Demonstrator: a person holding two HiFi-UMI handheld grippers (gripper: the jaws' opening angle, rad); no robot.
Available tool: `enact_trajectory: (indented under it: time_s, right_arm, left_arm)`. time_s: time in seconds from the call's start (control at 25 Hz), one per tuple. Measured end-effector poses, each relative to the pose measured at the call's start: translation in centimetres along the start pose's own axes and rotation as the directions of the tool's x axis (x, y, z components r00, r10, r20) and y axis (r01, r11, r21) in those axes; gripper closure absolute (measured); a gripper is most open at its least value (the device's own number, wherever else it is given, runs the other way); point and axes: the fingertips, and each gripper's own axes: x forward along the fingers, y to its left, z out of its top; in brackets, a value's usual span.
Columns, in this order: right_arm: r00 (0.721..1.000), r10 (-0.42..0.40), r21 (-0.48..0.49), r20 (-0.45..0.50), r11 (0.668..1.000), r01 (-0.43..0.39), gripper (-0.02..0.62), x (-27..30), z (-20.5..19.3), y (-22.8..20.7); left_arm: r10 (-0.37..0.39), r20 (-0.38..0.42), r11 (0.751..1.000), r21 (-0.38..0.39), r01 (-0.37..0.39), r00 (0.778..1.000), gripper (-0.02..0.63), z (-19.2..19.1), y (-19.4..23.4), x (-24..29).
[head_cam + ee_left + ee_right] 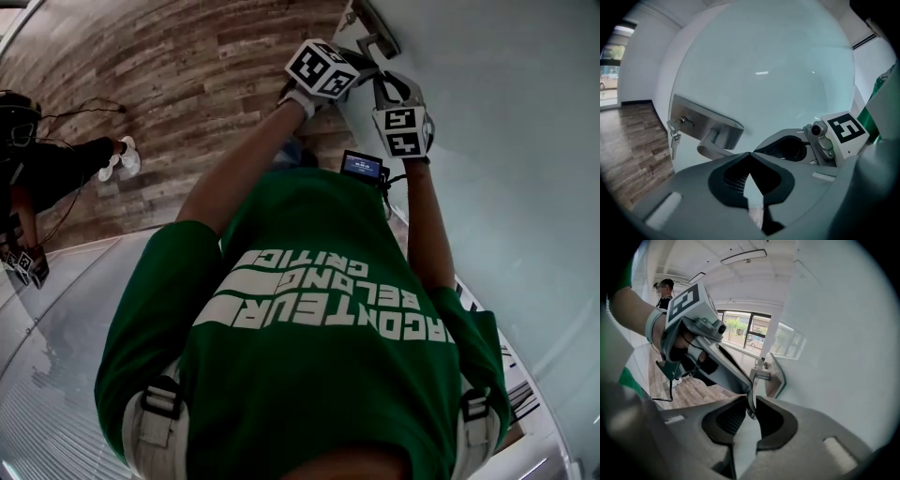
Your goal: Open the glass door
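Glass door (pixel 506 141): frosted, right in front of the person, apparently not yet swung
Lever handle (pixel 712 151): on its metal plate at the door's edge (a key (pixel 674 133) hangs beside it)
Right gripper (pixel 750 402): jaws clenched on the lever's end
Left gripper (pixel 750 153): jaws pressed together, empty, by the lever
Remaining: press lever, move door

Door (pixel 506 141): one.
Handle (pixel 715 149) on the door: one.
Tools at the door: two, left tool (pixel 750 154) and right tool (pixel 751 401).
Screen (pixel 363 166) near the door: one.
Persons: two, wearer (pixel 328 328) at the door, bystander (pixel 47 169) well apart.
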Motion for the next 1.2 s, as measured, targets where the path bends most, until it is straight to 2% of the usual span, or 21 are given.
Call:
enact_trajectory:
  time_s: [0.32,0.64,0.72,0.8,0.84,0.96,1.2]
  right_arm:
    - [0.999,-0.041,0.036,-0.019,0.998,0.041,0.543,0.8,-0.1,-3.4]
    - [0.994,-0.102,0.022,-0.047,0.994,0.103,0.543,0.4,-0.9,-6.6]
    - [0.993,-0.105,0.031,-0.047,0.994,0.107,0.541,0.4,-0.9,-7.2]
    - [0.993,-0.11,0.036,-0.043,0.993,0.111,0.541,0.6,-1.0,-7.8]
    - [0.993,-0.113,0.039,-0.043,0.993,0.114,0.541,0.7,-1.0,-8.1]
    - [0.992,-0.117,0.049,-0.05,0.992,0.119,0.541,1.1,-1.3,-8.9]
    - [0.99,-0.134,0.06,-0.052,0.989,0.137,0.541,0.4,-1.6,-10.9]
  left_arm:
    - [-0.099,-0.042,0.993,0.058,0.101,0.994,0.598,1.9,0.9,2.6]
    - [-0.183,-0.088,0.976,0.099,0.192,0.979,0.598,3.6,0.6,5.2]
    - [-0.162,-0.186,0.975,0.121,0.186,0.969,0.597,2.0,1.2,5.9]
    - [-0.125,-0.337,0.972,0.147,0.183,0.933,0.597,-1.6,2.6,6.9]
    - [-0.128,-0.373,0.972,0.136,0.191,0.919,0.597,-3.0,3.1,7.3]
    - [-0.188,-0.341,0.976,0.038,0.213,0.921,0.597,-4.2,3.3,7.5]
    - [-0.216,-0.256,0.97,0.056,0.238,0.942,0.597,-0.9,2.0,7.7]
